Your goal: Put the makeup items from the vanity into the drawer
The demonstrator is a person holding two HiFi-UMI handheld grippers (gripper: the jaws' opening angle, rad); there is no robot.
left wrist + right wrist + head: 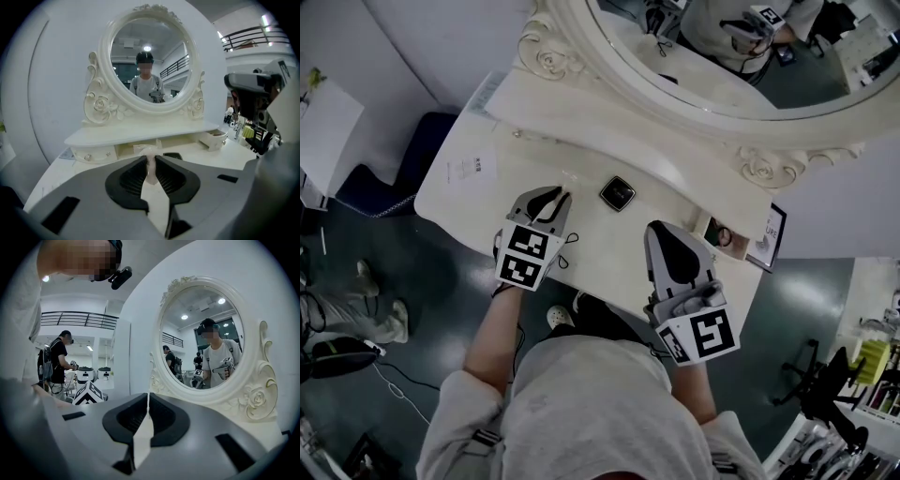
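My left gripper (562, 199) (151, 160) is shut on a small, slender pale pink makeup item (151, 169), pinched upright between the pads just above the white vanity top (581, 244). A black square compact (617, 193) (172, 155) lies on the vanity just to its right. The small right-hand drawer (213, 138) (724, 236) under the mirror shelf stands pulled open. My right gripper (660, 229) (146, 399) hovers over the vanity's right half, shut with nothing between its jaws.
A big oval mirror (722, 56) in an ornate white frame backs the vanity. The left drawer (93, 153) is closed. A printed sheet (472, 169) lies at the left end, a framed card (769, 234) at the right end.
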